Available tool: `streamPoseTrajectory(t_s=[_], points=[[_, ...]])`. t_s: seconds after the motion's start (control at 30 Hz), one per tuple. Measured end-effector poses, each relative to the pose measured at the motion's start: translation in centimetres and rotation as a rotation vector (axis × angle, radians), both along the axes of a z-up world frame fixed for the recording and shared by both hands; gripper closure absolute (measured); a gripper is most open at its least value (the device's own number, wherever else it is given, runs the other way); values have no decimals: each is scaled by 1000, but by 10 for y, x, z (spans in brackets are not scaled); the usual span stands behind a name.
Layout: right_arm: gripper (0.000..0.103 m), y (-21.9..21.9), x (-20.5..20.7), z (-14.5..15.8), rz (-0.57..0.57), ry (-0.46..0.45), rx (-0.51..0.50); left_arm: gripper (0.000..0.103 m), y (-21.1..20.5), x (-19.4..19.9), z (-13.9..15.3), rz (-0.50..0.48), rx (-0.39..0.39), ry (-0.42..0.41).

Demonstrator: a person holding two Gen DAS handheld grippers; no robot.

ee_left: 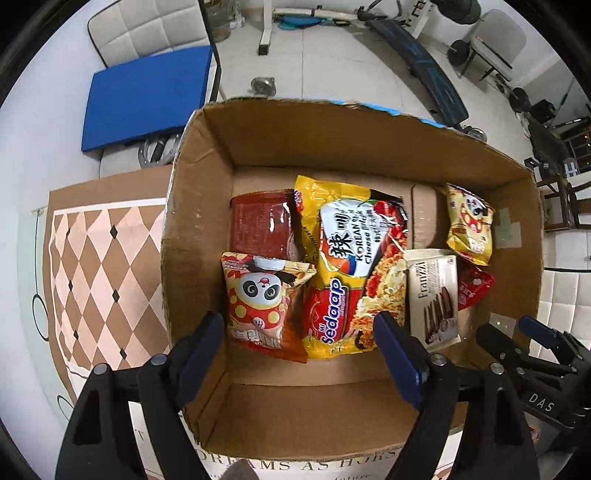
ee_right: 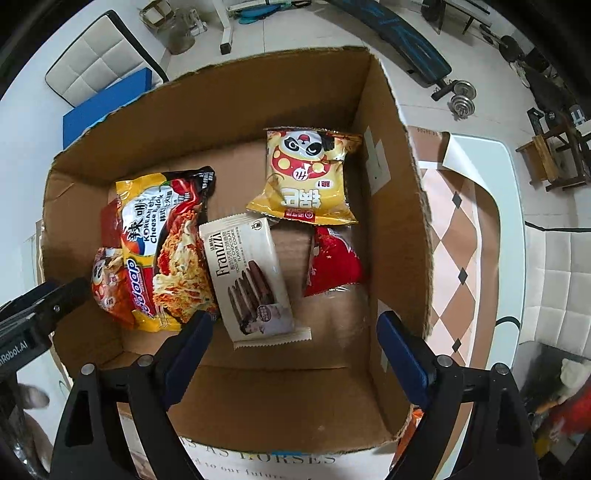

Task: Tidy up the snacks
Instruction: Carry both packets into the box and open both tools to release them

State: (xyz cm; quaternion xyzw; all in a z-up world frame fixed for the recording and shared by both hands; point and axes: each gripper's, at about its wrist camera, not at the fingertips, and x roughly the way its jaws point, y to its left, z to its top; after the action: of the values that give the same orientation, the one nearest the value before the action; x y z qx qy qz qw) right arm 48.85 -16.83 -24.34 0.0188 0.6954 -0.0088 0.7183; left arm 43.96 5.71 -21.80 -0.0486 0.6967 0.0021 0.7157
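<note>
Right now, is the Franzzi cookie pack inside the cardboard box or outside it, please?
Inside: the Franzzi cookie pack lies flat on the cardboard box floor, beside the noodle packet.

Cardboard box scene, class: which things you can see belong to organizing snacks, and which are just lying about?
Belongs to the job:
cardboard box
noodle packet
cookie pack
panda snack bags
red packets

Just lying about:
blue mat
white chair
dumbbells
</note>
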Motion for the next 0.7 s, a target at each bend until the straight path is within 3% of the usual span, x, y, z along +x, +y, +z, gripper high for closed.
streamPoseTrajectory(t_s=[0.23,0.7], points=[[10,7,-19,20,24,-56,-13,20,-7,-19,21,-14,15,-71],[10,12,-94,83,62,-270,-52,20,-7,-90,80,-1,42,-280]])
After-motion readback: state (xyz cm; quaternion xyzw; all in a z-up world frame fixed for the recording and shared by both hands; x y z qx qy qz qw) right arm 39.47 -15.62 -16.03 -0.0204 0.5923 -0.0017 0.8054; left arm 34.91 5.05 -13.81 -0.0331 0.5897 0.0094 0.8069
